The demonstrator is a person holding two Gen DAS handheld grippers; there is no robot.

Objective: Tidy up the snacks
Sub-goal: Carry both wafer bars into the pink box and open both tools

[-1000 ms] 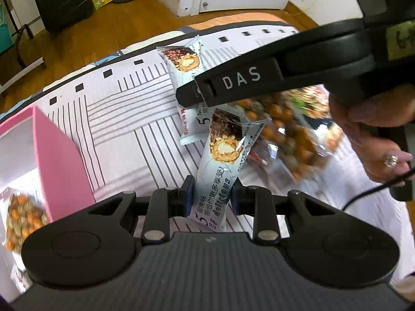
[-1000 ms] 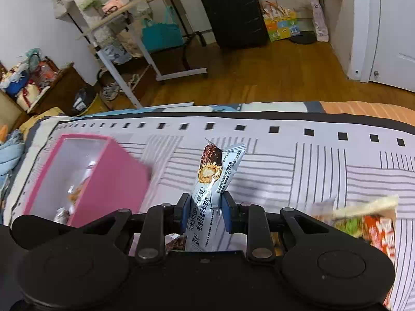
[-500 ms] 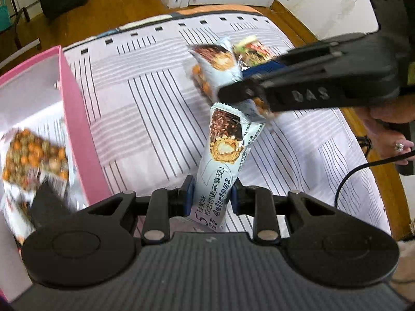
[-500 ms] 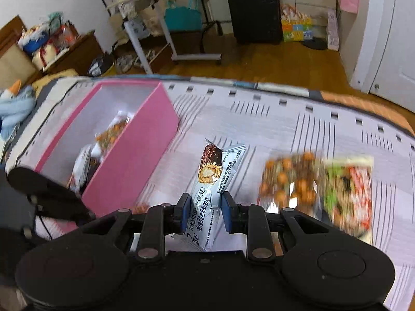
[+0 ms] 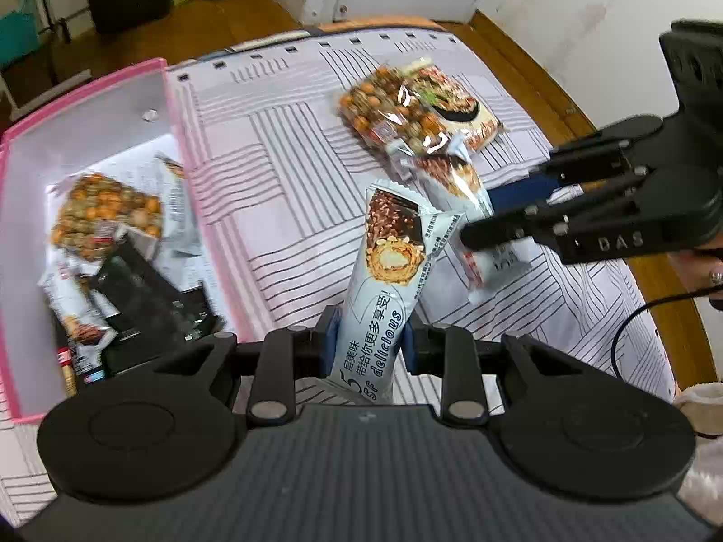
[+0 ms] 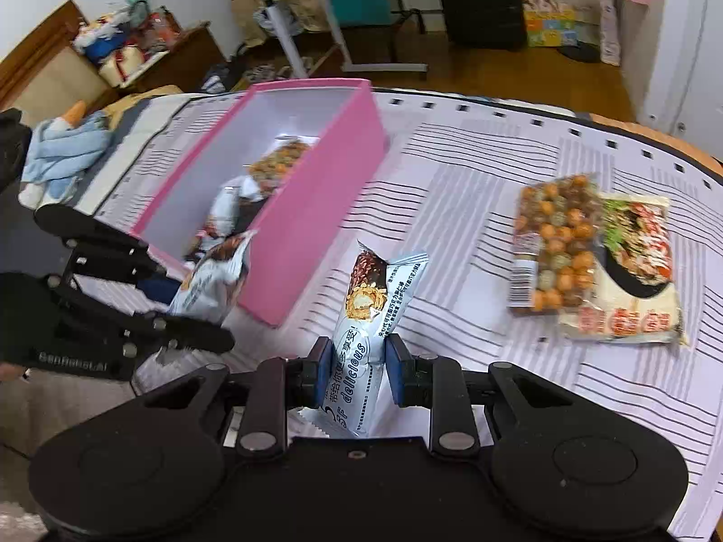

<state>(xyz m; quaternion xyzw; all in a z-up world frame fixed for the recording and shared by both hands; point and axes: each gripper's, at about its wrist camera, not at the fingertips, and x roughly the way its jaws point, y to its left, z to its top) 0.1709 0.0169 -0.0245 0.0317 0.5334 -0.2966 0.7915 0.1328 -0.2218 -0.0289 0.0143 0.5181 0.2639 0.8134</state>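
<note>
Right gripper [image 6: 354, 372] clamped on pale-blue snack bar [image 6: 368, 334], upright over striped bed [image 6: 474, 207]; pink box [image 6: 312, 226] left; two packets [image 6: 596, 257] right

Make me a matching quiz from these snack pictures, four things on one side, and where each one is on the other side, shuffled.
Things:
1. pink box
2. noodle packet
3. left gripper
4. nut bag in the left wrist view

Places or states:
A. shut on a blue snack bar
B. lying inside the box
C. on the striped cloth, partly under another nut bag
D. open-topped, standing on the cloth, left of the loose packets

Pairs: 1-D, 2-C, 3-A, 4-B
</note>
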